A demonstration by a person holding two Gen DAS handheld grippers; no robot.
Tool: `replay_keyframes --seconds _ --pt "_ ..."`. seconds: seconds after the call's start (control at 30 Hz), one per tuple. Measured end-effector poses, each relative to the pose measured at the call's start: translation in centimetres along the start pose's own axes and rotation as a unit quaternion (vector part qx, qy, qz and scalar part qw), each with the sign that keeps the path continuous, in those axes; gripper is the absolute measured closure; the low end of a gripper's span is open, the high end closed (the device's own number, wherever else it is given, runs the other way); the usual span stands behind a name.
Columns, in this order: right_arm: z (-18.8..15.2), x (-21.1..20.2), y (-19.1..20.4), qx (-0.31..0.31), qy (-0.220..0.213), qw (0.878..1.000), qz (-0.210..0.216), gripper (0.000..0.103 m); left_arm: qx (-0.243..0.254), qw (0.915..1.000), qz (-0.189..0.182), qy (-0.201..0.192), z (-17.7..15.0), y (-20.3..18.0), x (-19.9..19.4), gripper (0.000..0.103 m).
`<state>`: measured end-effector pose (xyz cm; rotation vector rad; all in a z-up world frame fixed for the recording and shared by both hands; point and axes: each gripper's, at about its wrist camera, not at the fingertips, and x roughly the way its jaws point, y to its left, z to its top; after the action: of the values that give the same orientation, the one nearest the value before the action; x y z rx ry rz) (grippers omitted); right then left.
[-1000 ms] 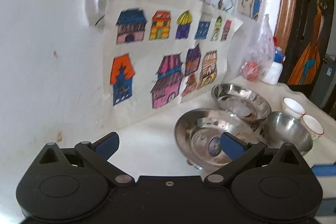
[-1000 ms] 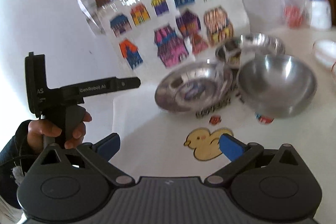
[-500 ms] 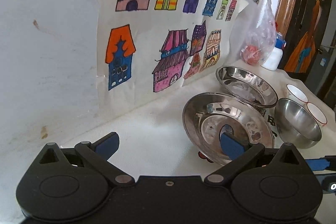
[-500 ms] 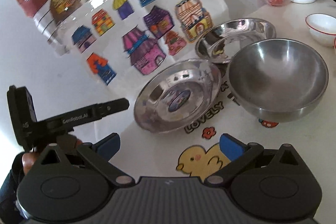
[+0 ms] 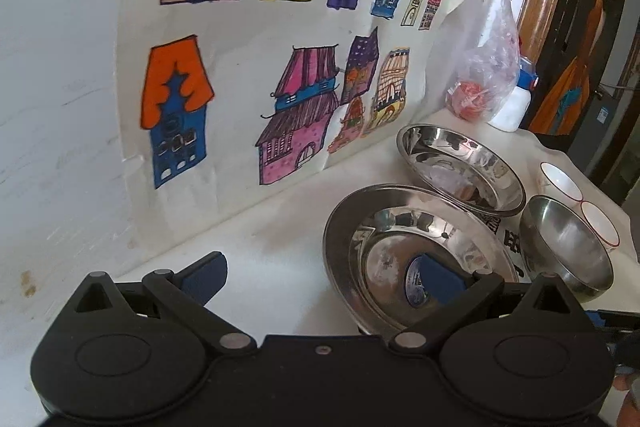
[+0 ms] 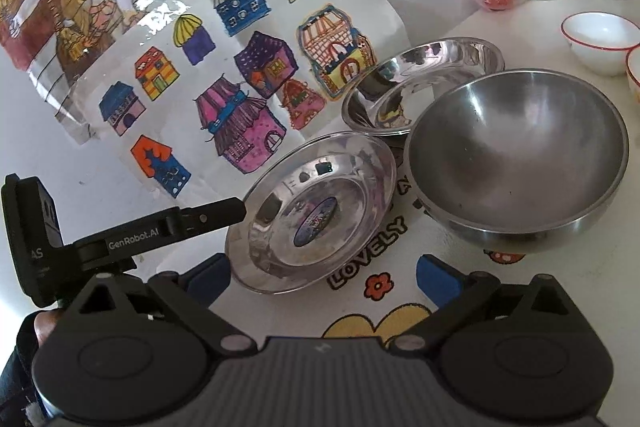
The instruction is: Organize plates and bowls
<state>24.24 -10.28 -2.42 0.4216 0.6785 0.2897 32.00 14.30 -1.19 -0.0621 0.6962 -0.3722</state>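
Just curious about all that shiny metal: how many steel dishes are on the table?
3: a plate nearest the drawings, a second plate behind it, and a deep bowl to their right. None seem hidden.

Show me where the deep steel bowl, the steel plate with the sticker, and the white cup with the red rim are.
deep steel bowl (image 6: 516, 163), right wrist view, on its inner wall.
steel plate with the sticker (image 6: 280, 227), right wrist view, on its flat bottom beside the sticker.
white cup with the red rim (image 6: 600, 39), right wrist view, inside the cup.
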Motion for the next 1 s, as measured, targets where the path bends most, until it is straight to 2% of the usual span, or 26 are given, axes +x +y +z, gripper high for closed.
replay_keyframes --seconds 0.4,0.6,0.67,0.8,0.9,1.0 --pt "0.0 0.6 -0.1 -0.004 -0.013 1.0 -0.008 0.011 -0.005 1.0 -0.005 0.006 0.1 0.3 0.8 0.004" --pt "0.0 1.0 0.4 -0.018 -0.015 1.0 -0.014 0.021 -0.014 0.9998 -0.009 0.012 0.0 0.5 1.1 0.017" --pt "0.0 1.1 0.4 -0.02 -0.015 1.0 -0.012 0.033 -0.018 0.9997 -0.011 0.016 0.0 0.5 1.2 0.025" --pt "0.0 1.2 0.4 -0.022 -0.019 0.999 -0.02 0.042 -0.026 0.9992 -0.015 0.026 -0.1 0.5 1.4 0.036" --pt "0.0 1.3 0.2 -0.018 -0.022 0.999 -0.022 0.049 -0.031 0.9991 -0.016 0.026 -0.1 0.5 1.5 0.049" --pt "0.0 1.3 0.1 -0.016 -0.025 0.999 -0.03 0.061 -0.038 0.9987 -0.017 0.028 0.0 0.5 1.6 0.06"
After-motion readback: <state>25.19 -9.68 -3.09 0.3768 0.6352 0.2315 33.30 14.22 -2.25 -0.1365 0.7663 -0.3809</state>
